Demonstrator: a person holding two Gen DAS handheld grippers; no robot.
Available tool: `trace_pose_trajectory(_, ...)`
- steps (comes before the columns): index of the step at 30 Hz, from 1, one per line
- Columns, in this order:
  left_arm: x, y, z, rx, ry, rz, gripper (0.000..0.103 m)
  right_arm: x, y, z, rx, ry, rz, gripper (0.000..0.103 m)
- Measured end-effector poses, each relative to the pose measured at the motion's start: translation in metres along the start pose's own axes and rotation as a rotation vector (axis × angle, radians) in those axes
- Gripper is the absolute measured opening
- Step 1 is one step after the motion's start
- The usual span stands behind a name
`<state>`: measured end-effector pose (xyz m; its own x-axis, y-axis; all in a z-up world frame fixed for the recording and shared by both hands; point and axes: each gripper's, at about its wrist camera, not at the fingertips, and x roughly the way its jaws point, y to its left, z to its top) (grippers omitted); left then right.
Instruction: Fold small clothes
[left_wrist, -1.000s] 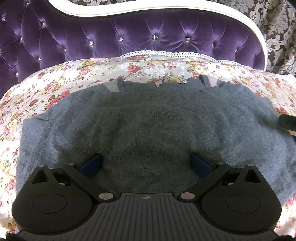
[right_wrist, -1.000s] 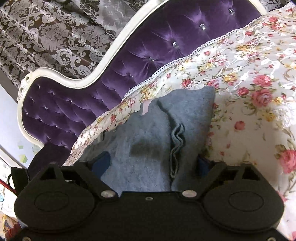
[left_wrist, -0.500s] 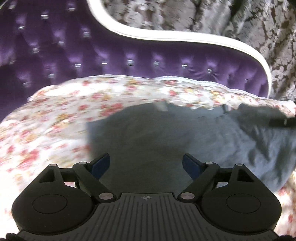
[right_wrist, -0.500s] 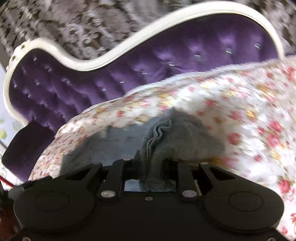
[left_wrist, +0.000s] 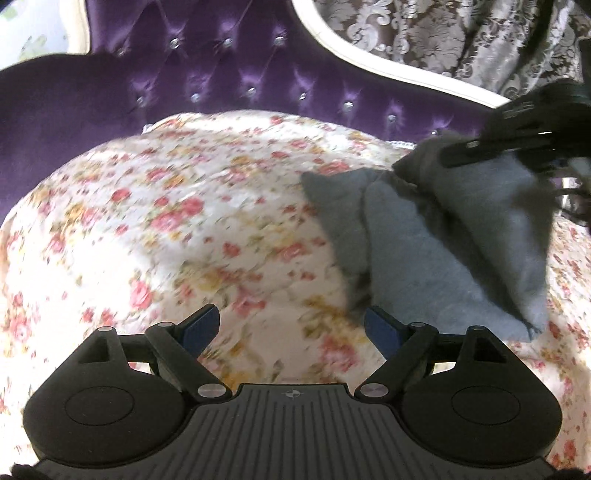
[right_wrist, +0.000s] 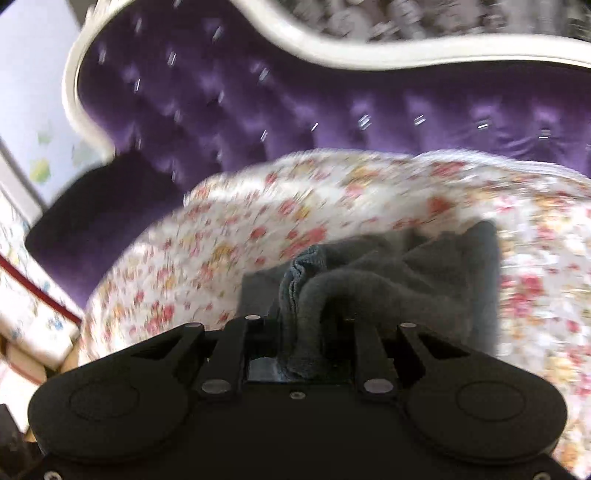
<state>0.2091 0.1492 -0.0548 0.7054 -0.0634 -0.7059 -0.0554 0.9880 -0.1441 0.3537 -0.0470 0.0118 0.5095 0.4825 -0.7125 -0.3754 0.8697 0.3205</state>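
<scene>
Grey knitted wool garment (left_wrist: 454, 236), soft, limp, bunched in clamped right claw (right_wrist: 314, 314) over floral bedspread (left_wrist: 184, 229); left claw (left_wrist: 291, 325) wide open, empty; grip free corner.

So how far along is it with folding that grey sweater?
Partway, at a guess. The grey sweater already looks doubled over itself on the floral cover. The right gripper is shut on a bunched edge and lifts it; the left gripper is open and empty. Laying it down and smoothing the fold are left.
</scene>
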Motion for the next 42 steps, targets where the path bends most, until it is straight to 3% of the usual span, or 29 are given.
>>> trace_pose_trajectory(2, 0.0, 0.005, -0.005, -0.012, 0.007, -0.002, 0.086, 0.019, 0.016, -0.005, -0.042, 0.033, -0.027, 0.029)
trace_pose_trajectory(4, 0.0, 0.009, -0.009, -0.018, 0.014, -0.002, 0.086, 0.035, 0.027, -0.012, -0.067, 0.068, -0.04, 0.04)
trace_pose_trajectory(6, 0.0, 0.011, -0.011, -0.021, 0.018, -0.004, 0.086, 0.042, 0.034, -0.019, -0.081, 0.085, 0.002, 0.05)
trace_pose_trajectory(8, -0.001, 0.013, -0.012, -0.03, 0.02, -0.014, 0.086, 0.033, 0.04, -0.025, -0.102, 0.057, 0.08, 0.059)
trace_pose_trajectory(11, -0.002, 0.013, -0.012, -0.036, 0.026, -0.017, 0.086, 0.008, 0.043, -0.028, -0.122, -0.007, 0.209, 0.059)
trace_pose_trajectory(15, -0.006, 0.01, -0.006, -0.031, 0.016, -0.029, 0.086, -0.026, 0.032, -0.023, -0.092, -0.1, 0.258, 0.06)
trace_pose_trajectory(18, -0.011, 0.005, 0.002, -0.026, 0.002, -0.045, 0.086, -0.045, 0.01, -0.028, -0.069, -0.149, 0.197, 0.06)
trace_pose_trajectory(24, -0.02, -0.003, 0.035, 0.005, -0.042, -0.062, 0.086, -0.061, -0.013, -0.067, -0.162, -0.158, 0.062, 0.061)
trace_pose_trajectory(33, -0.01, -0.03, 0.087, 0.088, -0.046, -0.07, 0.086, -0.056, 0.051, -0.135, -0.571, -0.261, 0.006, 0.066)
trace_pose_trajectory(39, 0.005, -0.044, 0.099, 0.113, -0.002, -0.101, 0.086, -0.017, 0.091, -0.159, -0.855, -0.262, -0.152, 0.068)
trace_pose_trajectory(42, 0.011, -0.052, 0.102, 0.142, 0.002, -0.118, 0.086, -0.005, 0.096, -0.165, -0.926, -0.299, -0.233, 0.063)
